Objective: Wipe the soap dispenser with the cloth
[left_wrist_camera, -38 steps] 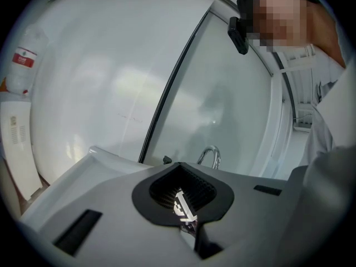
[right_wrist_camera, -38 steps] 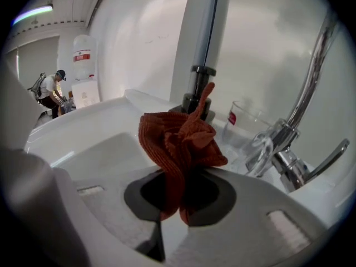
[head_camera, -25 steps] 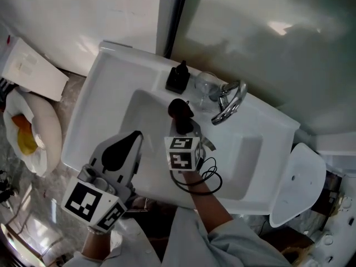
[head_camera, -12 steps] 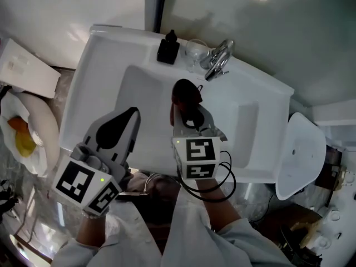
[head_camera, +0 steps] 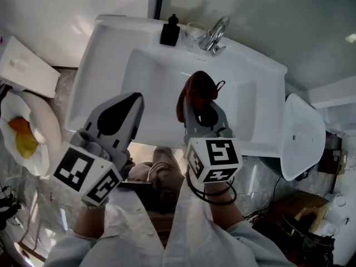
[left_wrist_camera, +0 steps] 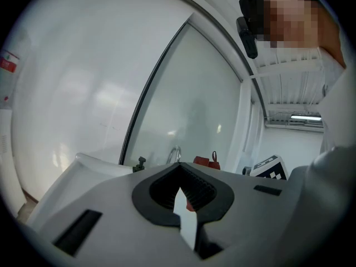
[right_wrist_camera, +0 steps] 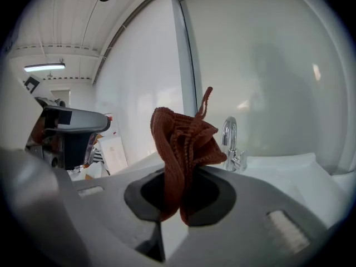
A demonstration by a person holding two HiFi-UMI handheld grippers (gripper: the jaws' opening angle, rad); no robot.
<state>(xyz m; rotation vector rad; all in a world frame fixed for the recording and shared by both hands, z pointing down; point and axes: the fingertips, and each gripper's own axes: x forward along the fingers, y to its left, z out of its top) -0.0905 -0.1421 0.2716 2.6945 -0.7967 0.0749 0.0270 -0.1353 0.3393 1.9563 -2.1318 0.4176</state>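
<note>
The right gripper (head_camera: 200,107) has its fingers clamped on a bunched rust-red knitted cloth (head_camera: 198,88) above the sink basin (head_camera: 150,77). The left gripper (head_camera: 132,102) hangs beside it, fingers together on nothing. The black soap dispenser (head_camera: 169,31) stands on the sink's back ledge, well apart from both — just beside a clear glass (head_camera: 194,32) and the faucet (head_camera: 214,35). Wiped unsteadied, it could tip or knock the glass; the cloth, pinched by one fold, might pull free.

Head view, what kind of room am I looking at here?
Most likely a bathroom: a white washbasin with a chrome tap, a black soap dispenser on its back rim, and what looks like a toilet lid beside it on the right.
</note>
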